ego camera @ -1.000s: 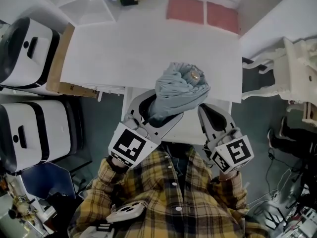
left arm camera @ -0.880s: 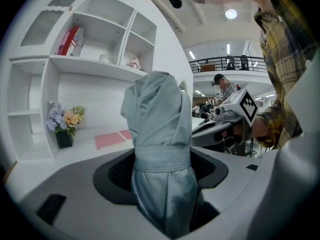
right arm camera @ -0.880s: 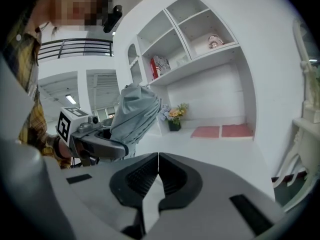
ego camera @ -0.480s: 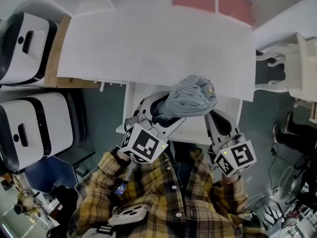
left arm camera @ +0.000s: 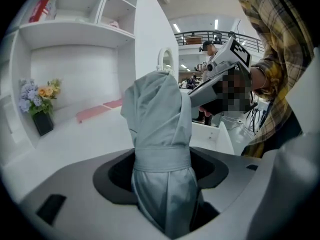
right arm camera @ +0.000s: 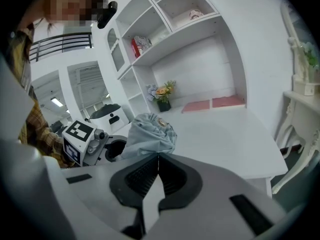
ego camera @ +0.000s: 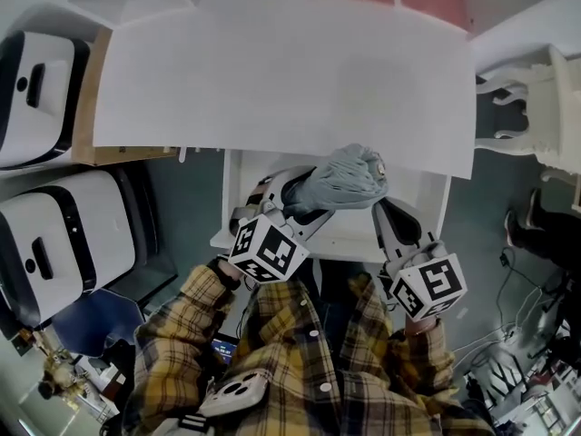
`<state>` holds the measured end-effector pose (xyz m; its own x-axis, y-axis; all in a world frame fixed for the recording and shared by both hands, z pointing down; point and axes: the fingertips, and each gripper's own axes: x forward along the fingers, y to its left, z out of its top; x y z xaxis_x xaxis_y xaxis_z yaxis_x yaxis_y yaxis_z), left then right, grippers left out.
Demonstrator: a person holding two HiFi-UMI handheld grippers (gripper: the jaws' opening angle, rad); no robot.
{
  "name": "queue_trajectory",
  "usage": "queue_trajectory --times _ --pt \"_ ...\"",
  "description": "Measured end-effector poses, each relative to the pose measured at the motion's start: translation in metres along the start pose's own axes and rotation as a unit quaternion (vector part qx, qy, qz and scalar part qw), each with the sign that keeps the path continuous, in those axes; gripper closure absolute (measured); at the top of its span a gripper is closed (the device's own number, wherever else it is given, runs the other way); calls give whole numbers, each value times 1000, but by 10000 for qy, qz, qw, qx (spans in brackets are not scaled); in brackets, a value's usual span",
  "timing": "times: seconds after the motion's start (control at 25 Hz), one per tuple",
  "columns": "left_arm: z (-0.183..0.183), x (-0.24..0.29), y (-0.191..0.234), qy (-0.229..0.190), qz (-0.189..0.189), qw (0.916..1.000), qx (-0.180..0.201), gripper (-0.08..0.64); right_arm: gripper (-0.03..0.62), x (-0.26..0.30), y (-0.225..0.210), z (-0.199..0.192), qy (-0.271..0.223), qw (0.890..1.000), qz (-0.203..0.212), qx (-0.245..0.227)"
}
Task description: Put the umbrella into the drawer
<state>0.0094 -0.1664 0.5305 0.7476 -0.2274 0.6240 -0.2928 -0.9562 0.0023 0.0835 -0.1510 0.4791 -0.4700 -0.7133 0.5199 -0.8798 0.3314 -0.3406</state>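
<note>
Yellow plaid shirt (ego camera: 300, 371), white buttons (ego camera: 325, 386)

The umbrella (ego camera: 349, 178) hangs seemingly over drawer (ego camera: 349, 239), before desk (ego camera: 272, 71).

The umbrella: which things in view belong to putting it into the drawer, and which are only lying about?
For the job: umbrella, grey and folded, gripped by the left gripper; drawer, white and open; right gripper, shut and empty.
Lying about: flowers in a dark pot; pink mats, two; white-and-black machines.
</note>
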Motion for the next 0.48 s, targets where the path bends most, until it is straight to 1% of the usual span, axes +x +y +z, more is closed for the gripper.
queue_trajectory --times 0.48 --pt "-35 18 -11 314 -332 9988 188 247 575 -2 -3 -17 99 9998 -136 147"
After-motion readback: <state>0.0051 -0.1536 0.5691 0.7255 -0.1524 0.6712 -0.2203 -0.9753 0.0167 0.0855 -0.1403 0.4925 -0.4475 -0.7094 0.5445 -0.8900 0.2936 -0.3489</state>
